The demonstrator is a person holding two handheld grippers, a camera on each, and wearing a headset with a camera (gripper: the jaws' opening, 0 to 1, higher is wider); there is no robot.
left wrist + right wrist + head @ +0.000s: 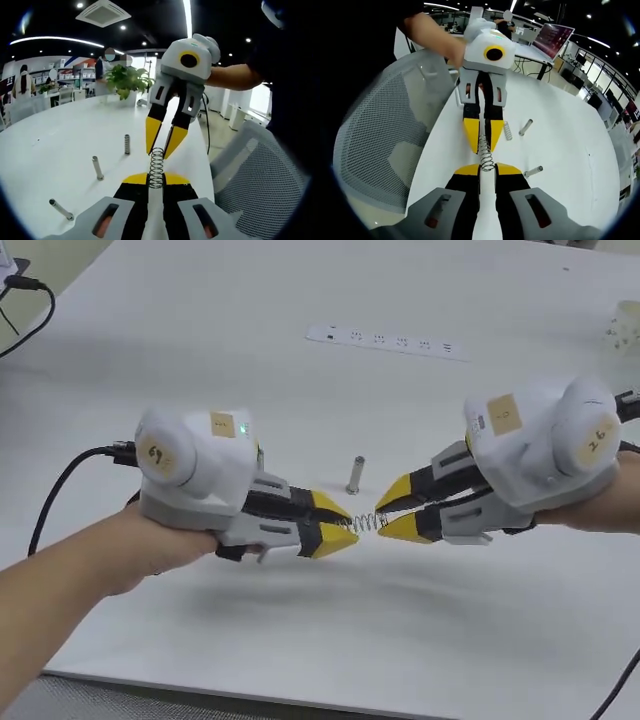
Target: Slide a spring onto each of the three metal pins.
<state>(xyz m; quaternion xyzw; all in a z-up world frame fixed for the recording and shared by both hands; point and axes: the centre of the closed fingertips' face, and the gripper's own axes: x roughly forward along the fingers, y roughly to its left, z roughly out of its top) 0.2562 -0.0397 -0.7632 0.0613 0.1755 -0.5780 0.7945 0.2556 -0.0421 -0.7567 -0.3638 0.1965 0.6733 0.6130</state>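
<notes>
Left gripper (349, 530): jaws closed on one end of the spring (366, 523), which is held level in the air above the table (300, 640), between the two tools. Right gripper (384, 520): jaws parted about the spring's other end; whether they pinch it cannot be told. Handling advice: keep a firm hold at one end only, leave the bore free, line the coil up with the upright pin (354, 475) just behind, and lower it straight. Spring: small, slim, bright wire, open coils, unbent. Pin: short, grey, bare.
</notes>
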